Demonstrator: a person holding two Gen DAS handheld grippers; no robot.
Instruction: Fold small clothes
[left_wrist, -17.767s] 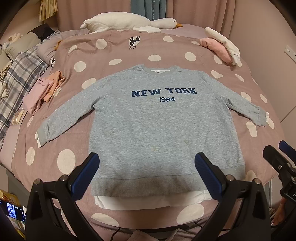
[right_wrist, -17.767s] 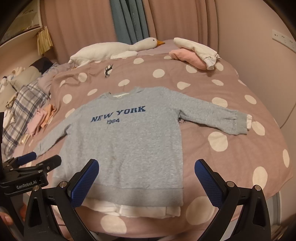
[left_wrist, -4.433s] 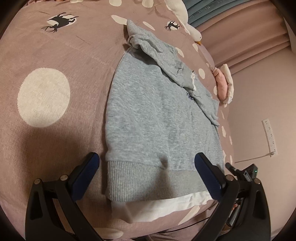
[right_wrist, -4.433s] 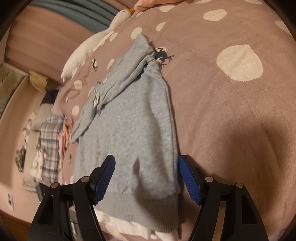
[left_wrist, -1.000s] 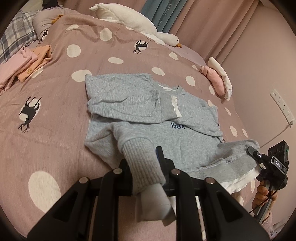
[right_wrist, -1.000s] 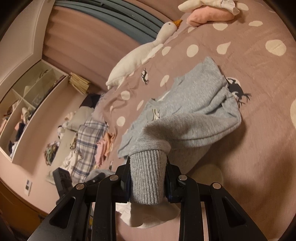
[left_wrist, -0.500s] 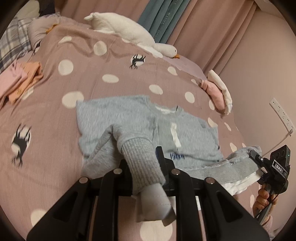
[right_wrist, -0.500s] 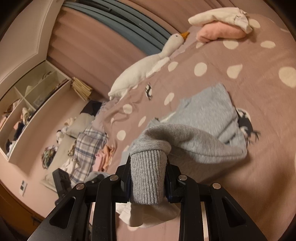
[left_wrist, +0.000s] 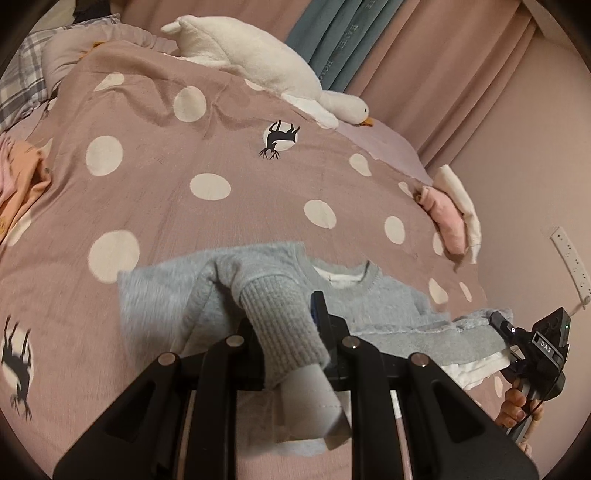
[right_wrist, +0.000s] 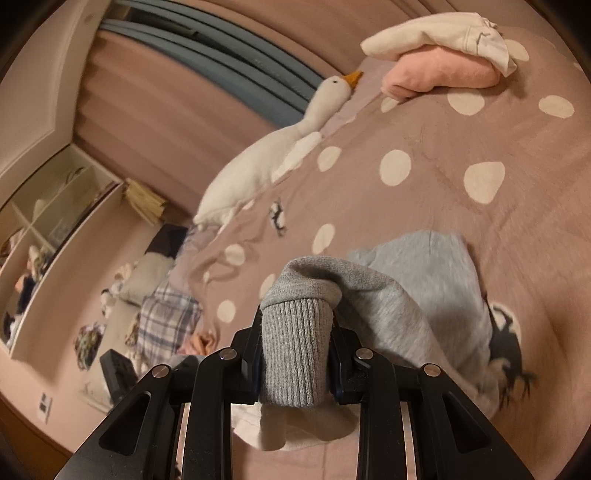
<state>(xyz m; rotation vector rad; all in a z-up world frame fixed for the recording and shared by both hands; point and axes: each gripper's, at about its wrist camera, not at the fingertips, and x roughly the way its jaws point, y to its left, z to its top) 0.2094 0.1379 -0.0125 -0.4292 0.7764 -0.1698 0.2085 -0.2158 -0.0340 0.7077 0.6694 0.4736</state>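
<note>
Sweatshirt (left_wrist: 369, 306) lies on bed (left_wrist: 221, 221), well short of plush goose (left_wrist: 258, 74) at the headboard end. Left gripper (left_wrist: 291, 332) clamped on ribbed hem (left_wrist: 280, 317); right gripper (right_wrist: 295, 354) clamped on hem's other corner, white lining hanging below.

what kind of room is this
Most likely a bedroom: a bed under a polka-dot duvet, a goose plush toy lying by the curtains, and open shelves of belongings along the side wall.
</note>
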